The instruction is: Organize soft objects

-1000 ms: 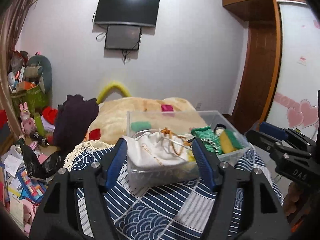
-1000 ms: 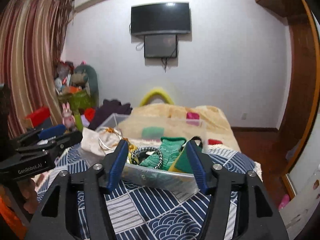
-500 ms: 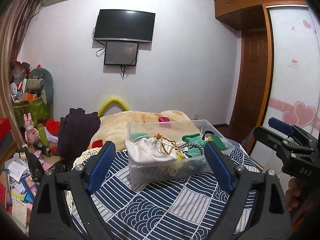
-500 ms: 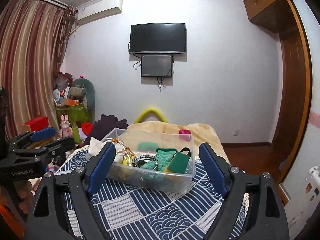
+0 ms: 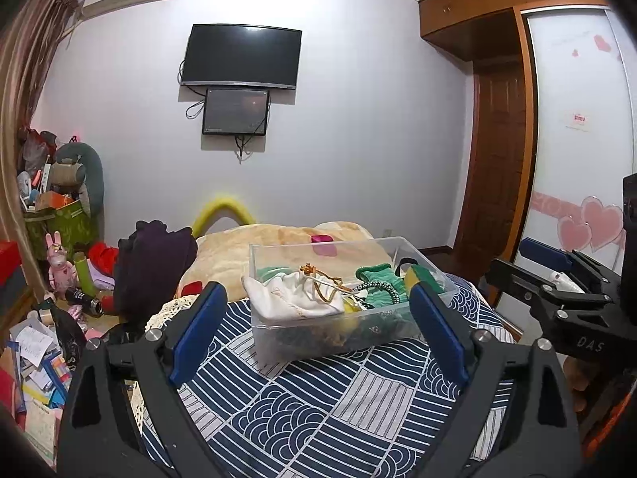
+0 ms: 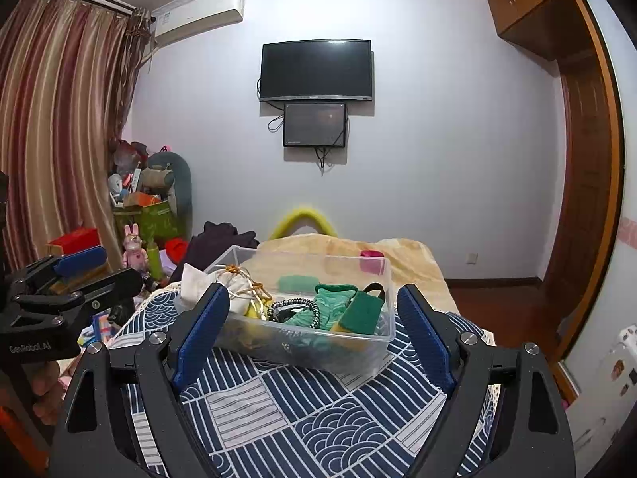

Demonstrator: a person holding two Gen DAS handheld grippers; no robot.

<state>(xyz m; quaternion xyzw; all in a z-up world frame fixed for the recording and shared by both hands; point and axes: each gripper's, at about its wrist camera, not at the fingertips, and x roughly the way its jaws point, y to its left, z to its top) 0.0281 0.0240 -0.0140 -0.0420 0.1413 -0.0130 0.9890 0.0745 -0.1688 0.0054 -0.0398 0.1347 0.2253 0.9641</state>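
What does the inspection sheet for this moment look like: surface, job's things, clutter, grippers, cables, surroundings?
Surface: bed with a navy patterned cover; beige blanket behind.
Job's things: clear bin on the cover, holding a white pouch, green knit, sponge and black-and-white band.
Clutter: dark clothes, pink bunny, papers and a green bag left of the bed.
Grippers: left hand-held gripper open, empty, short of the bin; right hand-held gripper open, empty, short of the bin.
Cables: wires hang beneath the small screen.
Surroundings: TV, air conditioner, curtain, wooden door.
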